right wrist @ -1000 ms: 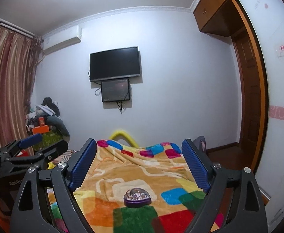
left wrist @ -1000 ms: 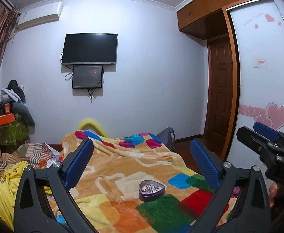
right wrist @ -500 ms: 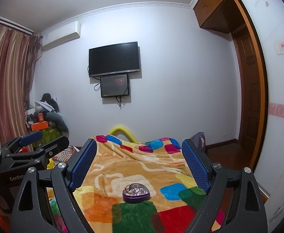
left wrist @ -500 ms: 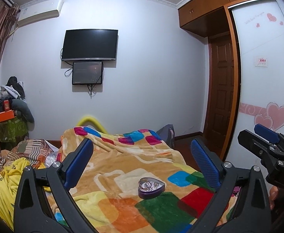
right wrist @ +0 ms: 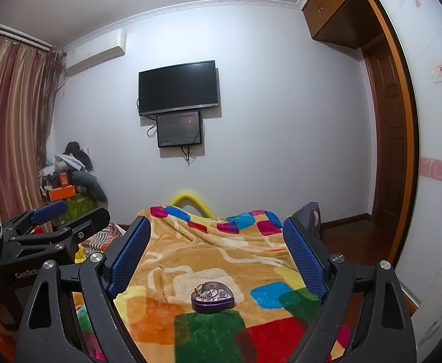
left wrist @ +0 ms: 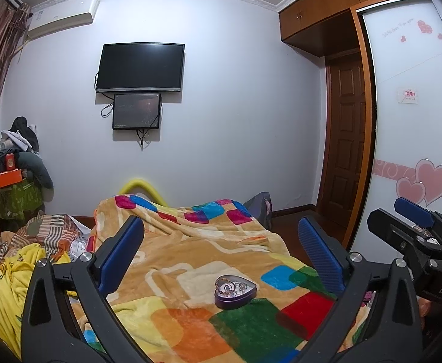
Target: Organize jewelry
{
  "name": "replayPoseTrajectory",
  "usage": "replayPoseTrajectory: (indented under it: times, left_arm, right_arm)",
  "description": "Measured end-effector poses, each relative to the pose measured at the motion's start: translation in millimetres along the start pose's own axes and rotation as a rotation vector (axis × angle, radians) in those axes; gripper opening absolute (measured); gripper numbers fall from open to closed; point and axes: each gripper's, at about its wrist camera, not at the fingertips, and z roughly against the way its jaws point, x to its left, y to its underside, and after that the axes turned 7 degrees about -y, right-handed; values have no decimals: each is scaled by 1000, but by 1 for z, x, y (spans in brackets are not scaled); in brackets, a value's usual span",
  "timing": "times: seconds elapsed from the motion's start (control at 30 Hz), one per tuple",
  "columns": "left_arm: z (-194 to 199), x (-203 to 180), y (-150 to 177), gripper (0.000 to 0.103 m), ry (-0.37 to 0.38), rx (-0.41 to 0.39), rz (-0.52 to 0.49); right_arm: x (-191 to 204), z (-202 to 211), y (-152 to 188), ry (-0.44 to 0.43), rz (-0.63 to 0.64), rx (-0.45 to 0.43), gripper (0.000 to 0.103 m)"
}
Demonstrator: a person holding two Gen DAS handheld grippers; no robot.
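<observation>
Left gripper (left wrist: 221,251) jaws spread wide, nothing held; right gripper (right wrist: 216,246) jaws likewise wide apart, nothing held; purple heart-shaped tin (left wrist: 235,291), lid off, jewelry (left wrist: 231,286) inside, rests on colourful blanket (left wrist: 190,260); tin sits ahead of and below both jaw pairs, between fingers, untouched; in right view tin (right wrist: 212,297) roughly centred between pads.

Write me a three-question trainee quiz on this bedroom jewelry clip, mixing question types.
1. True or false: the purple heart-shaped tin sits lidless on the blanket.
2. Which gripper holds jewelry? A) left B) right C) neither
3. Fill in: the jewelry lies ___ the tin.

Key: 1 true. 2 C: left gripper and right gripper both gape, apart from the tin. 3 inside.
</observation>
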Motion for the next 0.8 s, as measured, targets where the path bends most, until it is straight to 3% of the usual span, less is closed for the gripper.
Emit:
replayPoseTrajectory:
  times: [0.8]
  left_arm:
    - [-2, 0, 4, 102, 1, 11, 14]
  right_arm:
    - [2, -4, 2, -3, -3, 16, 87]
